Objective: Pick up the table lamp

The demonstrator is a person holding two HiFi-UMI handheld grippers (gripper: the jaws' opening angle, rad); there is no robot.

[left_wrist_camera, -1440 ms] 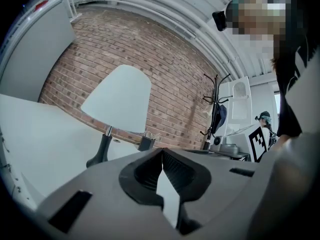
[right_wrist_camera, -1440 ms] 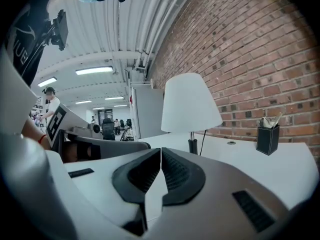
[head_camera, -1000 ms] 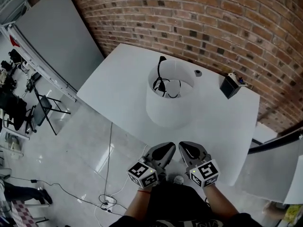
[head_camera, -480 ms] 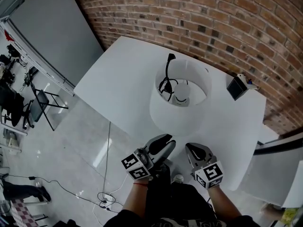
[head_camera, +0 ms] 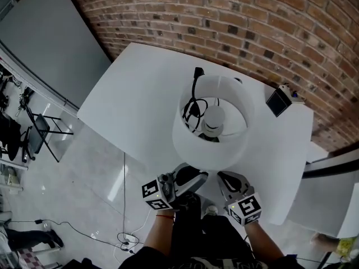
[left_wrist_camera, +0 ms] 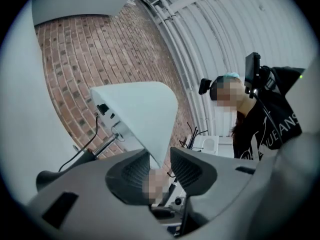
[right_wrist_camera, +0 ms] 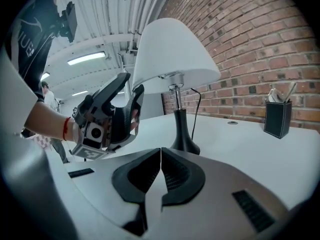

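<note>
Grasp step: left claw point(left_wrist_camera: 161, 160) opening, lampshade rim point(left_wrist_camera: 155, 146) between jaws; right claw point(right_wrist_camera: 160, 156) together, empty; next clamp, lift table lamp point(right_wrist_camera: 178, 121).

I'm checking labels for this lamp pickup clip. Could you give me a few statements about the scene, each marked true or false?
1. The lamp stands upright on the white table. True.
2. The right gripper grips the lamp's stem. False: its jaws are shut on nothing, apart from the lamp.
3. A black pen holder stands on the table near the brick wall. True.
4. The left gripper is clamped on the lamp's cord. False: its jaws are opening, with the lower rim of the shade between them.
</note>
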